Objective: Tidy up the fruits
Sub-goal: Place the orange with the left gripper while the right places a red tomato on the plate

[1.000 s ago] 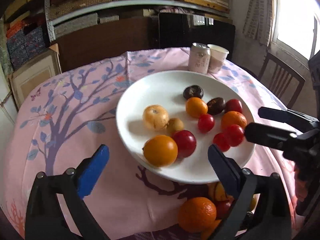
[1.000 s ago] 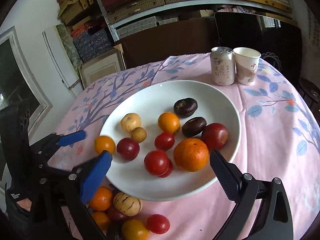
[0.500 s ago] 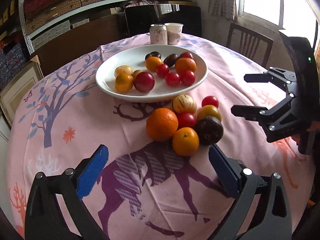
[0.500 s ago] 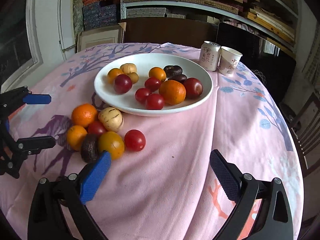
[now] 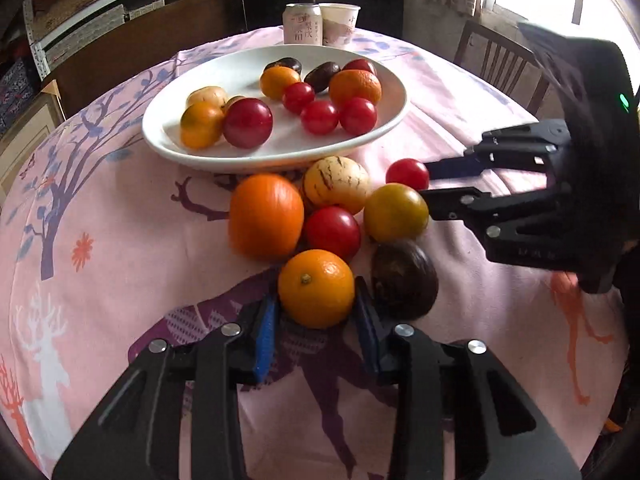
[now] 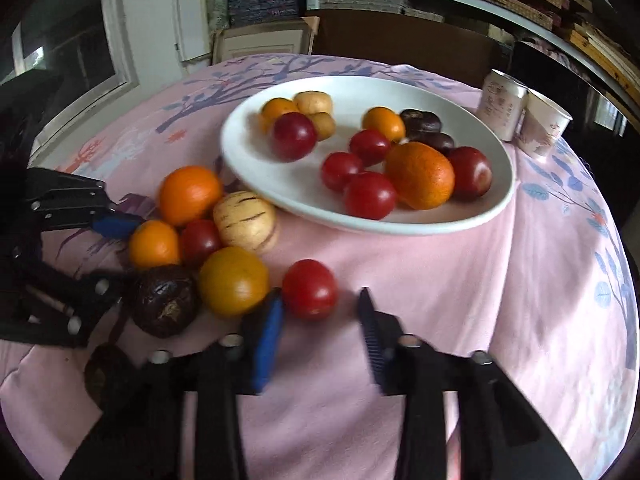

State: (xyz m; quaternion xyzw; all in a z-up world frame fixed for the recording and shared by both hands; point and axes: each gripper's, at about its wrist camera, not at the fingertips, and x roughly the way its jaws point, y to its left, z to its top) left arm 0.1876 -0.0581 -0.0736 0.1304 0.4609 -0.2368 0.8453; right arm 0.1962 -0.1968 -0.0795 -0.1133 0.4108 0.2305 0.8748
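Observation:
A white plate (image 5: 256, 156) (image 6: 472, 216) holds several red, orange, yellow and dark fruits. In front of it on the pink cloth lie loose fruits. My left gripper (image 5: 316, 316) has its pads against both sides of a small orange (image 5: 316, 288), which rests on the cloth; it also shows in the right wrist view (image 6: 154, 244). A dark fruit (image 5: 404, 280) lies just right of it. My right gripper (image 6: 320, 320) is partly open around a red tomato (image 6: 310, 289), with a gap on its right side. A yellow tomato (image 6: 233, 280) lies left of it.
A large orange (image 5: 266, 216), a striped pale melon (image 5: 336, 184) and a red fruit (image 5: 333, 232) crowd the pile. A can (image 5: 302, 26) and paper cup (image 5: 338, 24) stand behind the plate. Chairs and shelves ring the table.
Both grippers dropped from above the table to the loose fruit pile. The left jaws narrowed onto the small orange; the right jaws narrowed around the red tomato.

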